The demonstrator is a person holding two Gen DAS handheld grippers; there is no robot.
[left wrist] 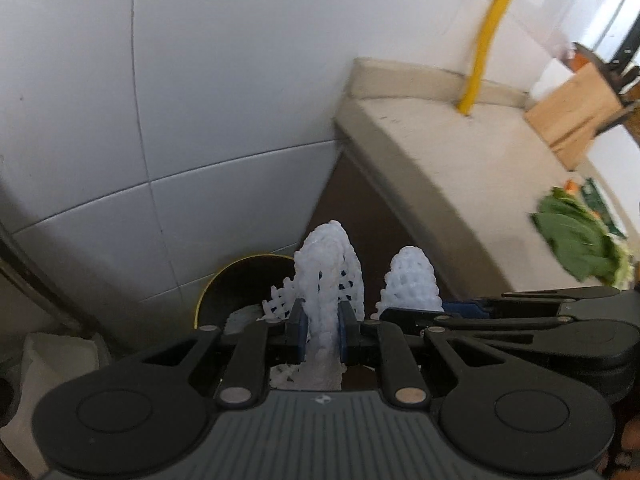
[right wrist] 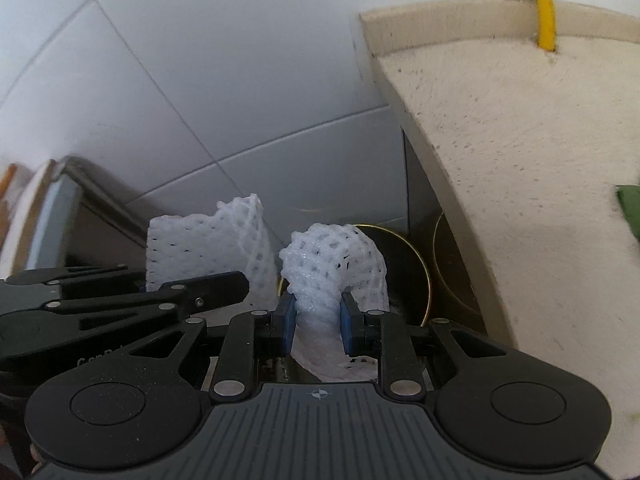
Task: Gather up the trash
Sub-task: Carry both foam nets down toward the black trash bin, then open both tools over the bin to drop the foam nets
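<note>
Nearest the lens in the left wrist view, the left gripper (left wrist: pixel 323 330) has its blue pads (left wrist: pixel 301 332) pressed onto the pinched waist of a white foam fruit net (left wrist: pixel 330 264), which stands up from the jaws. Left of it and below, a black bin with a yellow rim (left wrist: pixel 224 288) sits against the white tiled wall (left wrist: pixel 200 100). To the right, the right gripper (left wrist: pixel 460 307) comes in side-on, a second foam net (left wrist: pixel 412 280) rising from it. Further right runs the beige countertop (left wrist: pixel 440 160) — a yellow pipe (left wrist: pixel 488 36) passes through it, and green leafy vegetables (left wrist: pixel 576 236) lie near its edge, with a wooden knife block (left wrist: pixel 576 108) behind them.

In the right wrist view that second net (right wrist: pixel 332 264) is squeezed between the right gripper's (right wrist: pixel 318 322) blue pads, the bin's rim (right wrist: pixel 420 264) just beyond — the left gripper's net (right wrist: pixel 212 240) shows at the left.
</note>
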